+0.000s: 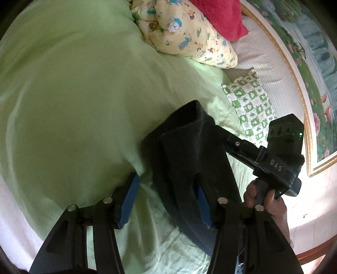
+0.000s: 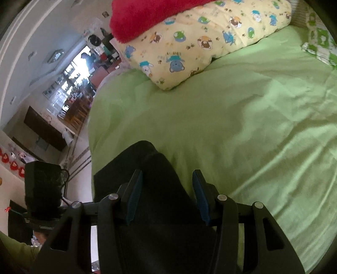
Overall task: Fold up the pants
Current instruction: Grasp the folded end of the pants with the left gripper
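Observation:
Dark pants lie in a folded strip on the light green bedsheet. My left gripper is open; the pants run between its blue pads and cover part of the right one. In the left wrist view the right gripper's body sits at the pants' right side, in a hand. In the right wrist view the pants lie between the wide-apart blue pads of my right gripper. The left gripper's body shows at the left.
A yellow cartoon-print pillow and a red plush blanket lie at the head of the bed. A green checked pillow lies by the wall with a framed mural. The bed's left edge drops to the floor.

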`<action>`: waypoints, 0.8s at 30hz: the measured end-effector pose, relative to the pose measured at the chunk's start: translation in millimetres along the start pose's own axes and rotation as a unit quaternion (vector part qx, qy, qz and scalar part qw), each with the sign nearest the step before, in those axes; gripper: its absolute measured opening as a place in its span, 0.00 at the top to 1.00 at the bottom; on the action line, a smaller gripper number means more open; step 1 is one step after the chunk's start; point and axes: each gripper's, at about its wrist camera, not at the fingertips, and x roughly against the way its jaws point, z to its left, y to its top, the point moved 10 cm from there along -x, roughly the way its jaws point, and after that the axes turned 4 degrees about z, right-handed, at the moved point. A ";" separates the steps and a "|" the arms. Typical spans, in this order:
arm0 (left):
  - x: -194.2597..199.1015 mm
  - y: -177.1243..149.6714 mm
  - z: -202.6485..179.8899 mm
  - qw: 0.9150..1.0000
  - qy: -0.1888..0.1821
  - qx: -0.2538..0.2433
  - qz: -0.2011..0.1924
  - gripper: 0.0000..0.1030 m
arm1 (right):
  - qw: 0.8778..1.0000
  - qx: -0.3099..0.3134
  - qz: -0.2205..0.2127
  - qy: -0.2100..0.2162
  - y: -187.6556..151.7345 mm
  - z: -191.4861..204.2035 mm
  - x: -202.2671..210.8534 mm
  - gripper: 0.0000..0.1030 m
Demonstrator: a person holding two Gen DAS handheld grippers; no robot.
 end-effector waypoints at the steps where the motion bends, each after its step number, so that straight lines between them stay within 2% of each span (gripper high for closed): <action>1: -0.7 1.4 -0.5 1.000 0.003 -0.003 -0.002 0.56 | 1.000 -0.001 0.002 0.003 0.8 -0.9 -1.9 0.57; 3: -4.6 2.5 -3.6 1.000 0.002 -0.013 0.001 0.75 | 1.000 -0.007 0.003 0.017 0.7 -0.1 -2.7 0.67; 6: -5.0 0.8 -5.1 1.000 0.000 -0.014 0.003 0.79 | 1.000 -0.001 -0.002 0.022 0.7 3.5 0.6 0.76; 10: 4.5 0.2 -18.9 0.999 -0.007 -0.032 -0.004 0.82 | 0.999 0.007 -0.018 0.025 -0.4 13.5 15.1 0.82; 18: 28.8 -3.9 -61.7 0.997 -0.028 -0.074 -0.018 0.83 | 0.997 0.003 -0.064 0.034 -4.3 26.8 63.0 0.83; 24: 44.9 -16.6 -104.6 0.992 -0.040 -0.121 -0.025 0.83 | 0.994 -0.006 -0.102 0.039 -12.5 30.6 106.1 0.84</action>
